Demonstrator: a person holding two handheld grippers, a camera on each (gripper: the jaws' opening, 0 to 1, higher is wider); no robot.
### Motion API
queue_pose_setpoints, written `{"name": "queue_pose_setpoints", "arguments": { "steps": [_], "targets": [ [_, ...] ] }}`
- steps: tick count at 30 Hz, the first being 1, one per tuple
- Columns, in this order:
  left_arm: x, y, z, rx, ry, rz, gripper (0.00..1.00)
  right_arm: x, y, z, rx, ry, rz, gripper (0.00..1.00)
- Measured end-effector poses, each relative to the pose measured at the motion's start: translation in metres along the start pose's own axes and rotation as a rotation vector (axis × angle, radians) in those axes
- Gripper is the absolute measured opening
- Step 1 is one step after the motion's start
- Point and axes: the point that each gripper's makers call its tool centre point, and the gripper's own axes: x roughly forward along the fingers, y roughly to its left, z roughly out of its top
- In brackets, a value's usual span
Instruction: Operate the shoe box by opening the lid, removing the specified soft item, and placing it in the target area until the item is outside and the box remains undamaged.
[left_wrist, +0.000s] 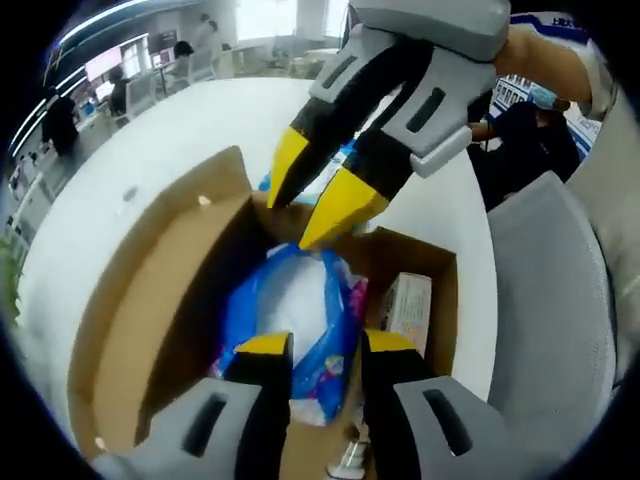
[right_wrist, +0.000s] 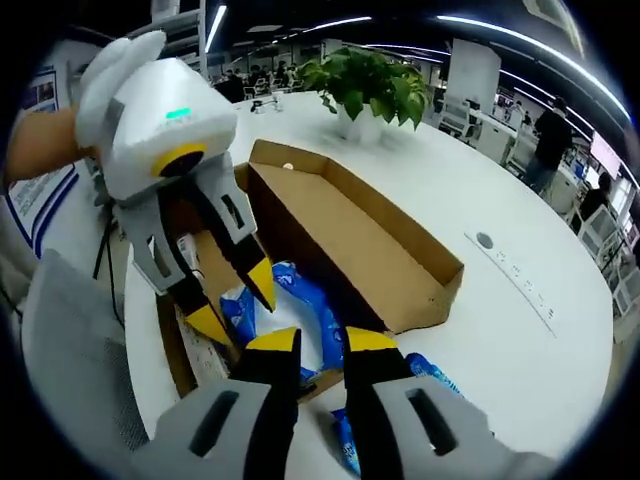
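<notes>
The brown shoe box (left_wrist: 440, 265) stands open on a white table, its lid (left_wrist: 150, 300) folded back flat beside it. Inside lies a soft blue and white plastic bag (left_wrist: 290, 300), also in the right gripper view (right_wrist: 305, 305). My left gripper (left_wrist: 328, 345) hovers open over the bag's near end; in the right gripper view it (right_wrist: 234, 300) comes in from the left with its jaws apart above the bag. My right gripper (right_wrist: 322, 340) is open at the box's other end, and its yellow tips (left_wrist: 310, 190) point down at the far wall, just above the bag.
A small white carton (left_wrist: 408, 310) lies in the box beside the bag. Another blue packet (right_wrist: 430, 372) lies on the table outside the box. A grey chair (left_wrist: 550, 300) stands close by. A potted plant (right_wrist: 365, 85) sits farther back on the table (right_wrist: 520, 330).
</notes>
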Motion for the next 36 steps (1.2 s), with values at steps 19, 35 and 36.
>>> {"name": "queue_pose_setpoints", "arguments": {
  "steps": [19, 35, 36],
  "targets": [
    [0.0, 0.005, -0.011, -0.048, 0.023, 0.009, 0.0, 0.041, 0.007, -0.01, -0.048, 0.088, 0.01, 0.0],
    [-0.027, 0.003, 0.0, -0.041, -0.015, 0.099, 0.0, 0.023, 0.006, 0.024, -0.054, -0.002, -0.011, 0.0],
    [-0.031, 0.002, 0.002, -0.039, -0.02, 0.107, 0.0, 0.021, 0.006, 0.026, -0.057, -0.004, -0.013, 0.0]
  ]
}}
